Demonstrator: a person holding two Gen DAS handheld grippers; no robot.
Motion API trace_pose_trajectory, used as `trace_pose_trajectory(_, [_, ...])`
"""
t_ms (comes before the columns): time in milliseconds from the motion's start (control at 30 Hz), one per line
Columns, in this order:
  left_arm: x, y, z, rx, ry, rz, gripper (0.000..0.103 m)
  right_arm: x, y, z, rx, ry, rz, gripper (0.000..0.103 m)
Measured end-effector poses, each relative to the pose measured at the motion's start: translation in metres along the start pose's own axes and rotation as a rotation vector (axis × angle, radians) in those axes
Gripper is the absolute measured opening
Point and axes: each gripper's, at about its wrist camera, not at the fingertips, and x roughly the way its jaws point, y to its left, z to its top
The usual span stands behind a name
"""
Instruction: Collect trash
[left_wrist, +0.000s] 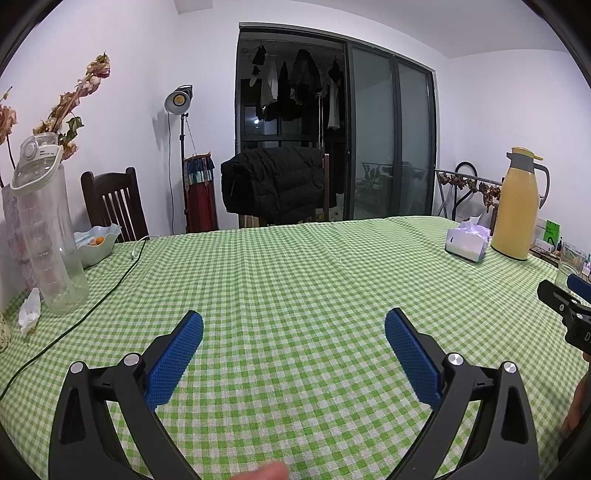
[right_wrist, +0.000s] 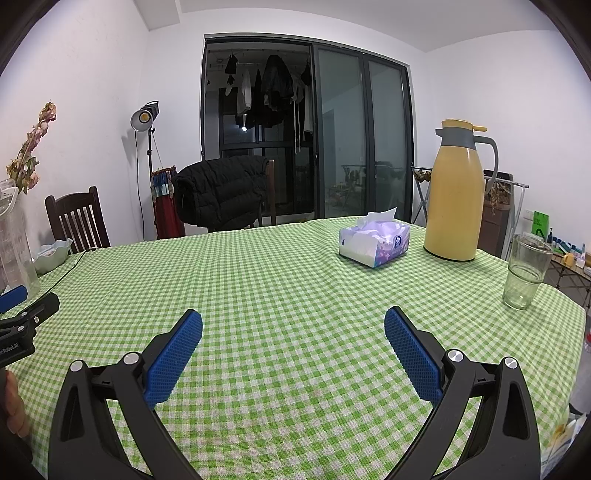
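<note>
Both tools are hovering over a green-and-white checked tablecloth (left_wrist: 295, 266), creased and soft-looking. The left gripper (left_wrist: 293, 325) is gaping wide, its blue, waffle-textured pads (left_wrist: 177, 354) holding nothing; the right gripper (right_wrist: 293, 323) is doing the same. A crumpled white paper scrap (left_wrist: 30, 312) is lying far to the left gripper's left, touching the base of a clear plastic bottle (left_wrist: 48, 236) near the table's edge, with a dark cable (left_wrist: 92, 306) running between it and the open cloth ahead
</note>
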Motion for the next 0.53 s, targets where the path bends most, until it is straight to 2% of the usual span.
trace_pose_trajectory(267, [-0.006,-0.003,-0.001,0.0,-0.018,0.002,0.096,0.0,-0.001,0.0,0.0,0.001,0.0,0.095])
trace_pose_trajectory(433, [-0.004,-0.007,-0.001,0.008,0.003,-0.005,0.096,0.001,-0.001,0.0,0.003,0.009,0.004,0.095])
trace_pose_trajectory(500, [-0.003,-0.005,-0.001,-0.004,0.01,-0.012,0.096,0.009,-0.004,0.001,0.015,0.048,0.041,0.095])
trace_pose_trajectory(533, [-0.001,0.0,-0.001,-0.027,0.023,-0.011,0.096,0.018,-0.007,0.001,0.012,0.103,0.08,0.095])
